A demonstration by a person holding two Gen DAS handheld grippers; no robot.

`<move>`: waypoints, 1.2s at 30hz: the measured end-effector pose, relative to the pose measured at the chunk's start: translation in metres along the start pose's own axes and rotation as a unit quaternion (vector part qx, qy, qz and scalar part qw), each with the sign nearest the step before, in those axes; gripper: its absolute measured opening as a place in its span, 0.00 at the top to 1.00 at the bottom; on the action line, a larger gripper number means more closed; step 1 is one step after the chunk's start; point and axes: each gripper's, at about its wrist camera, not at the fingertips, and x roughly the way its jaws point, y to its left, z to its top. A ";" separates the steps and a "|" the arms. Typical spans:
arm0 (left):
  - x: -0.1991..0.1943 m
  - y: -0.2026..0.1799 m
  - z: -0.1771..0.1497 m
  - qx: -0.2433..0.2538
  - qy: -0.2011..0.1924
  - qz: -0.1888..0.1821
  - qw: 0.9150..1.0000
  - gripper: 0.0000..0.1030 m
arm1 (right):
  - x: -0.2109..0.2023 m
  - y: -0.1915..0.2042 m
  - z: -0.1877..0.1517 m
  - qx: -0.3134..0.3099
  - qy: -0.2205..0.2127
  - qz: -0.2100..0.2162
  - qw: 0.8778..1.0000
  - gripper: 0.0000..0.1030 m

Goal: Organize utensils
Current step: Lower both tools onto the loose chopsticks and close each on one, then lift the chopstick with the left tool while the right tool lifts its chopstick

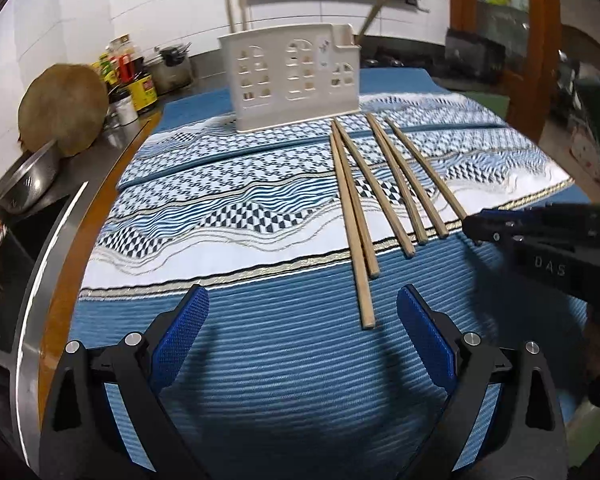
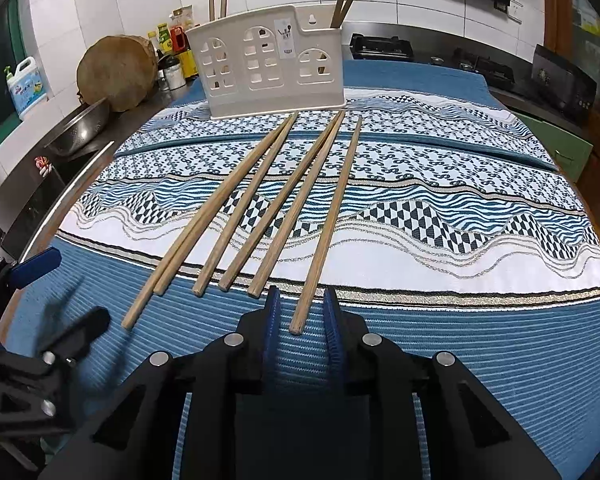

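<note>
Lying fanned on the patterned blue cloth (image 2: 460, 240): six wooden chopsticks (image 2: 260, 200) | standing behind them: cream utensil holder (image 2: 272, 64), four chopsticks already inside | hovering wide open: left gripper (image 1: 302, 320) | straddling the rightmost chopstick (image 2: 328, 224), narrowed, not clearly touching: right gripper (image 2: 300, 312)

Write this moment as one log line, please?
right gripper: open around rightmost chopstick end | left gripper: open, idle | holder: four chopsticks in
</note>
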 end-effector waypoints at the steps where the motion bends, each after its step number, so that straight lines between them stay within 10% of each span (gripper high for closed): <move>1: 0.004 -0.003 0.001 0.006 0.004 0.004 1.000 0.09 | 0.001 -0.001 0.000 -0.001 0.002 -0.001 1.000 0.80; 14: 0.032 0.001 0.010 0.022 0.057 0.042 0.997 0.10 | 0.006 -0.003 0.004 -0.010 0.004 -0.009 1.000 0.82; 27: 0.045 0.005 0.030 0.020 0.060 -0.010 0.998 0.66 | 0.009 -0.013 0.009 -0.003 0.004 -0.016 1.000 0.91; 36: 0.053 -0.003 0.033 0.032 0.053 -0.039 0.997 0.85 | 0.013 -0.015 0.013 -0.001 0.001 -0.015 1.000 0.92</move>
